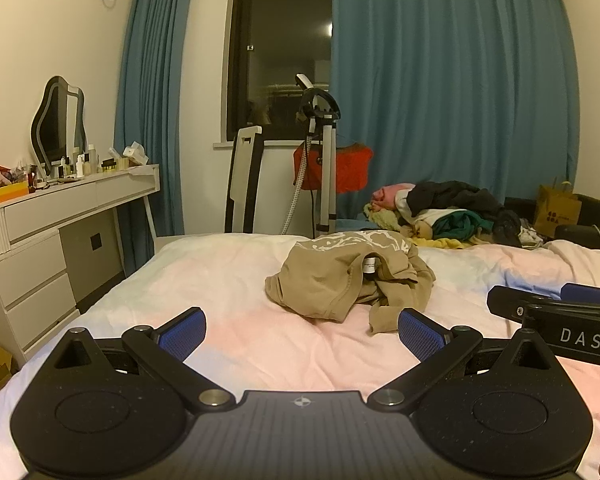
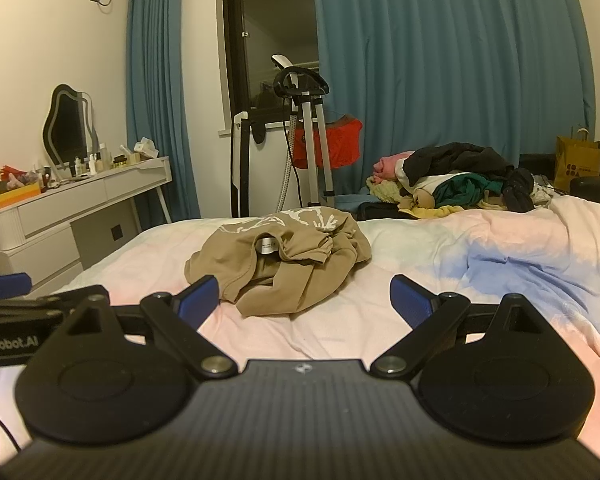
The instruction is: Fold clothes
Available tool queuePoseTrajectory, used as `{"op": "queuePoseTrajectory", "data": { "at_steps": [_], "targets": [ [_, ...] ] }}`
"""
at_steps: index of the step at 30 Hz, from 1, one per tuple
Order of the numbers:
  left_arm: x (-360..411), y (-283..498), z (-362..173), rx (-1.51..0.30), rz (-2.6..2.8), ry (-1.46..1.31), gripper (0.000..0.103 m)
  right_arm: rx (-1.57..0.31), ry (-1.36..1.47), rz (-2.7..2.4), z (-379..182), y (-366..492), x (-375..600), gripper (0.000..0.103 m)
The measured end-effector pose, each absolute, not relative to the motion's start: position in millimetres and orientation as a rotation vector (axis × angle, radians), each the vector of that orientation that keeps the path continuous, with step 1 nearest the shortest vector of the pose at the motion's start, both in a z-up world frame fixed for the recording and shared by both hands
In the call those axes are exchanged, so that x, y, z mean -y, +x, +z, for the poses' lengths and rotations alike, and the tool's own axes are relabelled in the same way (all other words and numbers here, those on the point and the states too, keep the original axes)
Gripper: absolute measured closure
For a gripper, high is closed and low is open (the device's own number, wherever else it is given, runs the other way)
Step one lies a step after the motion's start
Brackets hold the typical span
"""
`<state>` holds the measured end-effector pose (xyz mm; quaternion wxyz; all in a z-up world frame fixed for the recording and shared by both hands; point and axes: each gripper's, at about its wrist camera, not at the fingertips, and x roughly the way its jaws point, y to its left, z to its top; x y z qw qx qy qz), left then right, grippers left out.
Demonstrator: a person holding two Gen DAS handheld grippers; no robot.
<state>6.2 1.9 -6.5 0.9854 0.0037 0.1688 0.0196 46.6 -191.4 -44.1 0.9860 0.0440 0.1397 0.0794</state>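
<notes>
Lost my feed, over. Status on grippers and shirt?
Left gripper open, empty. Right gripper open, empty. Tan shirt crumpled on bed, untouched. Nothing blocking; clothes pile behind.

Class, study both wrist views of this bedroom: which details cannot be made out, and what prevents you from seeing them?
- Tan garment: type and sleeves hidden in both views by its own crumpling.
- White label: print too small in both views.
- Clothes pile: separate items overlap in both views.
- Right gripper: cut off by the left view's edge.
- Left gripper: cut off by the right view's edge.
</notes>
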Motion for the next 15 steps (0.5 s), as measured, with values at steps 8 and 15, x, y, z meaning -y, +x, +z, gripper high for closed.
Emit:
{"op": "queuePoseTrajectory", "data": {
  "at_steps": [8, 15],
  "targets": [
    [-1, 17, -19, -0.414, 0.003, -0.031, 0.0, -0.299, 0.116, 0.135, -41, 47, 193, 0.009],
    [16, 87, -42, -0.52, -0.008, 0.068, 0.004, -0.273, 0.202, 0.144, -41, 49, 204, 0.009]
  ]
}}
